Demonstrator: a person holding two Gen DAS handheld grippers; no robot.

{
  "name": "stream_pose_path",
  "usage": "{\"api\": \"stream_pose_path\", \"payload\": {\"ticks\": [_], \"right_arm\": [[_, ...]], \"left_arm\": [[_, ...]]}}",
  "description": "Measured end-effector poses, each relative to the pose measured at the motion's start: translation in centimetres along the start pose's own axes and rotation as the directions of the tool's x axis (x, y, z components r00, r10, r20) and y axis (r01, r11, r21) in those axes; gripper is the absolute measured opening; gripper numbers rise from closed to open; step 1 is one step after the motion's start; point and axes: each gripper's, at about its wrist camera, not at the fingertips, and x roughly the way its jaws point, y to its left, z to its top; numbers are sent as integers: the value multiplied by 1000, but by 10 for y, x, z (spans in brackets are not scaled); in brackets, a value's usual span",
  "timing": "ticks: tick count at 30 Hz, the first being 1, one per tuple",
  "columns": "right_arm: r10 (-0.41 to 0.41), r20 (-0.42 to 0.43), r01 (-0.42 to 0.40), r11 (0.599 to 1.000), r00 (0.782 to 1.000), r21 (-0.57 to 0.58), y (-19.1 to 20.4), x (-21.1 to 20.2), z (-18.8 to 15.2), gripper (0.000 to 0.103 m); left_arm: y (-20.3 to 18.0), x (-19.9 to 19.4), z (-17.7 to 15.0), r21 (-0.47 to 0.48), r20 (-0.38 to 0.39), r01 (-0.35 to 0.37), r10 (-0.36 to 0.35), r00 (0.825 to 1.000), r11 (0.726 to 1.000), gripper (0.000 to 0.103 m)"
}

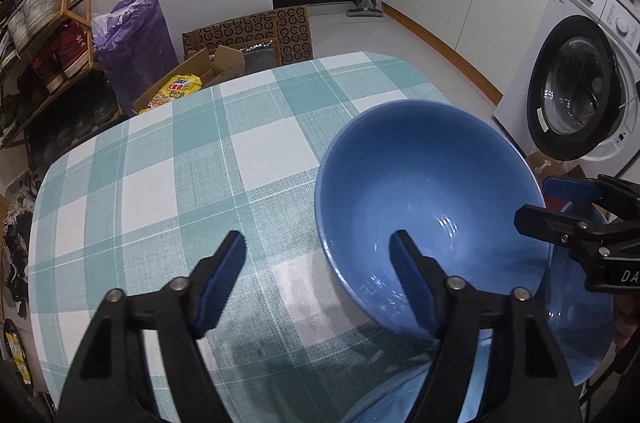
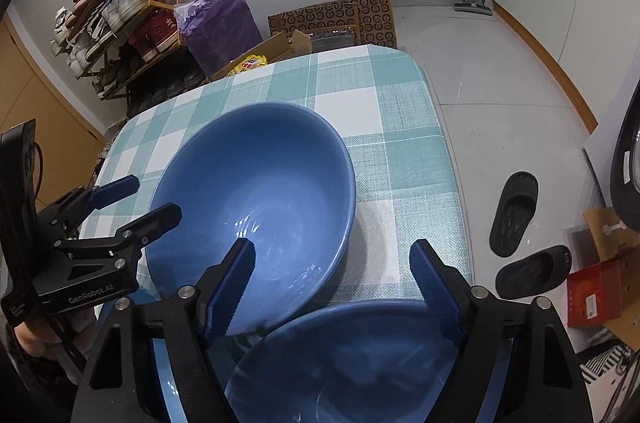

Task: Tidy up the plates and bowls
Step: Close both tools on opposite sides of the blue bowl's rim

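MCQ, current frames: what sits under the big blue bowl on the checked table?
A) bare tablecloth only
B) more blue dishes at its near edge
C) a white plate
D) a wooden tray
B: the big blue bowl tilts, its near edge propped on a blue plate lying on the checked tablecloth.

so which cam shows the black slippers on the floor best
The right wrist view: both black slippers lie in plain sight on the floor right of the checked table. The left wrist view shows none of them; its right side holds the washing machine instead.
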Motion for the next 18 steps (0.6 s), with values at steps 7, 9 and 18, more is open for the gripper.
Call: {"api": "stream_pose_path", "payload": {"ticks": [7,9,18], "right_arm": [[-4,-8,4,1000,1000,-16,0,3,1,64],[-10,-11,9,1000,1000,-21,1,3,1,58],[-13,-17,12,999,1000,-31,4,6,1,38]], "left_arm": [[-2,3,-1,-3,-13,25,-25,1000,1000,45],[-3,3,-1,-2,-16,31,-31,999,1000,43],[-11,5,-1,15,-23,43,-43,999,999,28]]}}
